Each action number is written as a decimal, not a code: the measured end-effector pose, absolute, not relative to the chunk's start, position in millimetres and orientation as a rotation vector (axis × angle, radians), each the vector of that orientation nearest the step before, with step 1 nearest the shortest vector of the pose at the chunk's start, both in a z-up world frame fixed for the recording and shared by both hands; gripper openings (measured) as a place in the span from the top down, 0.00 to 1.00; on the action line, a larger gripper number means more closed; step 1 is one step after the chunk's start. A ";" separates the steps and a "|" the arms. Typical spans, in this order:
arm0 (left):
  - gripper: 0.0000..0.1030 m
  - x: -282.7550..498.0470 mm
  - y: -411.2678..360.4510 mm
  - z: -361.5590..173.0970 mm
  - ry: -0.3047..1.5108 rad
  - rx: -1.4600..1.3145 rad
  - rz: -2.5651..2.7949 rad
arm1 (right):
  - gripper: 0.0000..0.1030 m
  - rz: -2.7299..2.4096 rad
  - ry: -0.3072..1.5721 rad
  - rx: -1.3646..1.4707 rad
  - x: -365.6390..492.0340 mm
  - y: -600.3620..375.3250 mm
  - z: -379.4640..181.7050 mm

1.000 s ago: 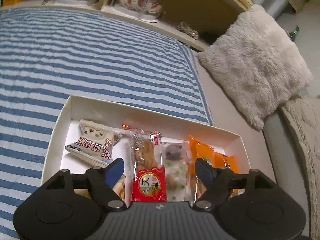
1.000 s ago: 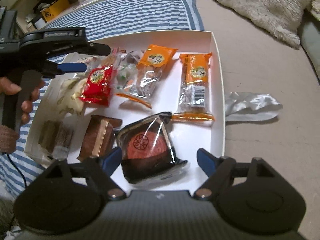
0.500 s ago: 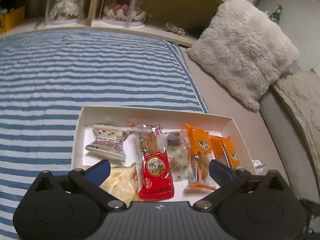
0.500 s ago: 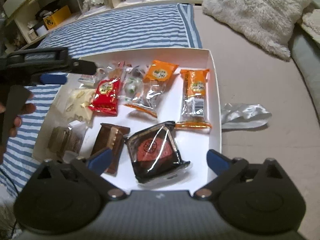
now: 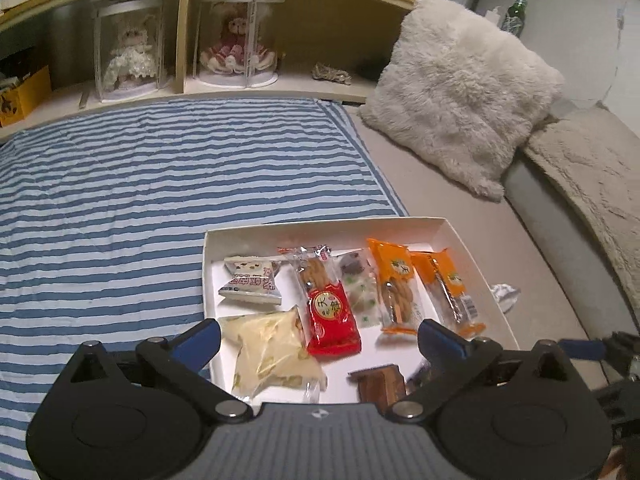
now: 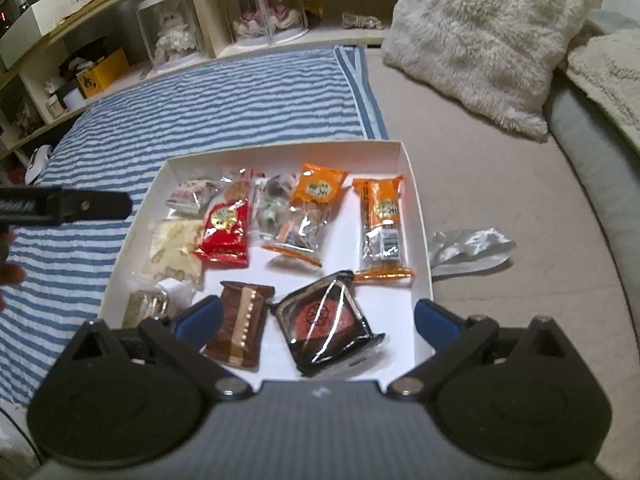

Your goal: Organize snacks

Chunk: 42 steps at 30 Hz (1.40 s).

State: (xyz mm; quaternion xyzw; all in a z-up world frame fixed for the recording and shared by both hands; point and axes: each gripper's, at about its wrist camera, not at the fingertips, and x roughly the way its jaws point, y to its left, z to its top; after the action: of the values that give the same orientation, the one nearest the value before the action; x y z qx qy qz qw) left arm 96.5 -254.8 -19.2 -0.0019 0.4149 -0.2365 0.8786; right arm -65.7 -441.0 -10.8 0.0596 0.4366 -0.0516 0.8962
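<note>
Lying below both hand-held grippers: snacks point(image 6: 280, 232)

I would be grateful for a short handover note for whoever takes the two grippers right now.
Left gripper: open, empty, above the near left part of the white box.
Right gripper: open, empty, above the box's near edge.
Snacks in the box: red packet, two orange packets, brown bar, black-wrapped cake, pale nougat bag, others.
Done: most snacks boxed.
Left: a crumpled silver wrapper lies outside on the bed; possibly tidying the rows.
</note>
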 end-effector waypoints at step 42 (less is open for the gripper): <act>0.00 -32.7 -159.3 -14.2 0.647 0.093 -0.425 | 0.01 -0.197 0.711 0.043 -162.3 -357.4 12.9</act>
State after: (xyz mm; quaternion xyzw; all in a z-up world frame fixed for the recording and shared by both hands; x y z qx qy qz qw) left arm -32.7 -159.3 -14.2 0.0453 0.3155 -0.2072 0.9249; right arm -162.3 -357.4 12.9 0.0209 0.3475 -0.0963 0.9325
